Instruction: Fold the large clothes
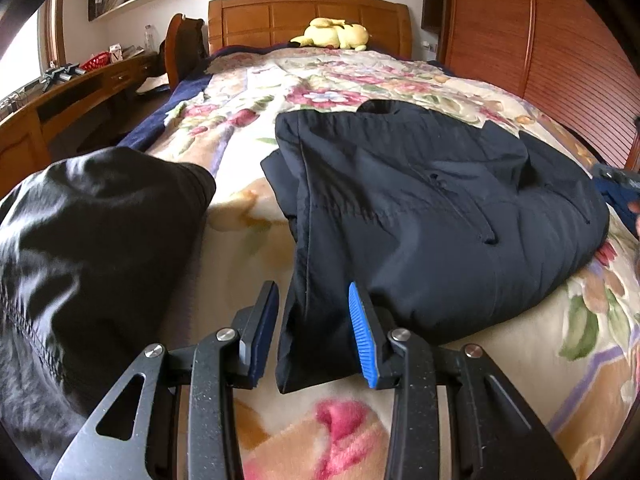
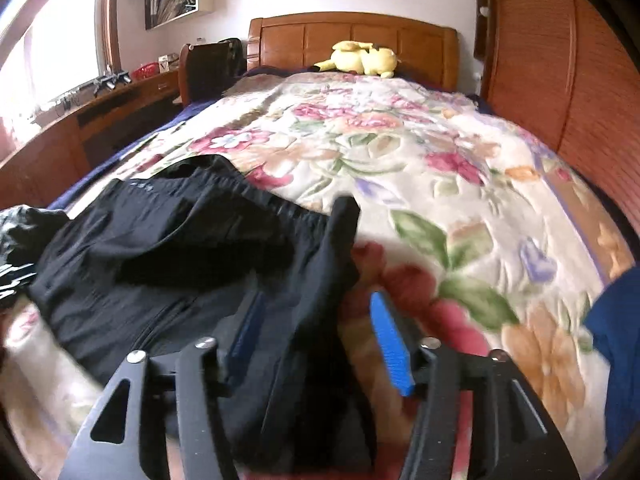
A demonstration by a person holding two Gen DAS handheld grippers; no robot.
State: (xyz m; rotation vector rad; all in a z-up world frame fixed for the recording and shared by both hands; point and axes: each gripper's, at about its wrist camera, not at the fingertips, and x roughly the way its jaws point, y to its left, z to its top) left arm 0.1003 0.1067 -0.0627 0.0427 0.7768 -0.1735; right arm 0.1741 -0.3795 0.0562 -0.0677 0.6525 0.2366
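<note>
Floral blanket right under my tools, soft and bright, covering the whole bed, and that's my work surface. Nearest to me, my left gripper stands released, jaws apart, straddling the near hem of the dark navy garment, so a strip of cloth runs between the pads without being pinched. I read that as lining up to grab this corner. My right gripper sits wide apart too, over the garment's other near edge, with black fabric bunched between the fingers and hanging loose; it looks unclamped, though blur makes the contact hard to judge.

The garment itself lies in the middle of the blanket, partly doubled over already. From the left wrist view it reads as a neat slab with a seam and a zip, the bulk just beyond my jaws. From the right wrist view a flap stands up near the elastic edge, so I'd say the fold is only part done and needs smoothing.

Left of the garment, a shiny black piece of clothing is heaped at the blanket's edge, probably waiting its turn.

Further on, past the garment, bare flowers stretch to the yellow plush toy, resting against the wooden headboard. Left of the headboard runs a desk with a red basket.
</note>
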